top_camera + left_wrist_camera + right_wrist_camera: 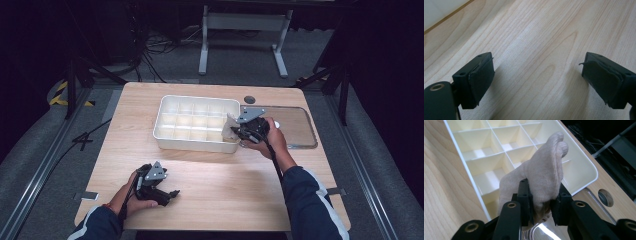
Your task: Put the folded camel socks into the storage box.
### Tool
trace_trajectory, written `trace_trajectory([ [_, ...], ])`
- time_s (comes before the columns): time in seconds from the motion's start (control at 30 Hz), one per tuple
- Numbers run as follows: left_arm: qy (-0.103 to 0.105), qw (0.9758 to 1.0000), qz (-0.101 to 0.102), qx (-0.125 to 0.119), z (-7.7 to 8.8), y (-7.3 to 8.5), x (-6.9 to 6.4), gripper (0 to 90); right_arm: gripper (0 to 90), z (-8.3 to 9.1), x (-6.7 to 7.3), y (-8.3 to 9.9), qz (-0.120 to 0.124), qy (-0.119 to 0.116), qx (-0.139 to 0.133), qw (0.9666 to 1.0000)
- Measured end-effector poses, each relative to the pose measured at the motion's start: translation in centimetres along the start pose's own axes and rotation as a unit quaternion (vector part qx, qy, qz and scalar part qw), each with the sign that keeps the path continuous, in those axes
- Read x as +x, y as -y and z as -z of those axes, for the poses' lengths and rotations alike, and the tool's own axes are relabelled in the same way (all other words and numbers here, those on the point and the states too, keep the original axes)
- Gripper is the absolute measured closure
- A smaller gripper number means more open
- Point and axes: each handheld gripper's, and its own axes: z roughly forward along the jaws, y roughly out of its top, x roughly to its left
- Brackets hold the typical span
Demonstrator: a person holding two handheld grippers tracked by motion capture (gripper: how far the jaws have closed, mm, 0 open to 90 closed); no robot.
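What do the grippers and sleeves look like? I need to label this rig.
Both the left gripper and the right gripper are black, each topped by a grey three-cornered plate, with a black cable trailing back. Jaw pads are black. Sleeves are dark blue with white stripes.

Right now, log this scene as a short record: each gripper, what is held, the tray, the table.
right gripper: shut on a beige sock, bunched between its fingers, over the tray's near right corner
left gripper: open, nothing between its fingers, low over bare wood near the table's front left
tray: white, split into a grid of cells; those in sight hold nothing
lid: clear, flat on the table right of the tray
table: light wood, round hole near the far edge
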Motion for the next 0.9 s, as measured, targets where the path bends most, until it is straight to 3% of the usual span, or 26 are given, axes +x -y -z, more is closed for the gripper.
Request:
trace_trajectory([
  [0.13, 0.000, 1.0000, 0.000, 0.000, 0.0, 0.0, 0.0, 11.0, 72.2, -0.3, 0.3, -0.1, 0.022, -0.003, 0.018, 0.9996],
  [0.43, 0.000, 1.0000, -0.001, 0.000, 0.0, 0.0, 0.0, 11.0, 72.4, -1.4, 0.3, -0.5, 0.032, -0.011, 0.049, 0.9983],
  [0.63, 0.000, 1.0000, 0.001, -0.001, 0.0, 0.0, 0.0, 11.0, 72.4, -2.4, 0.7, -1.0, 0.058, -0.011, 0.086, 0.9946],
  [0.9, 0.000, 1.0000, 0.001, -0.001, 0.0, 0.0, 0.0, 11.1, 72.7, -3.6, 0.4, -0.9, 0.057, -0.036, 0.122, 0.9903],
])
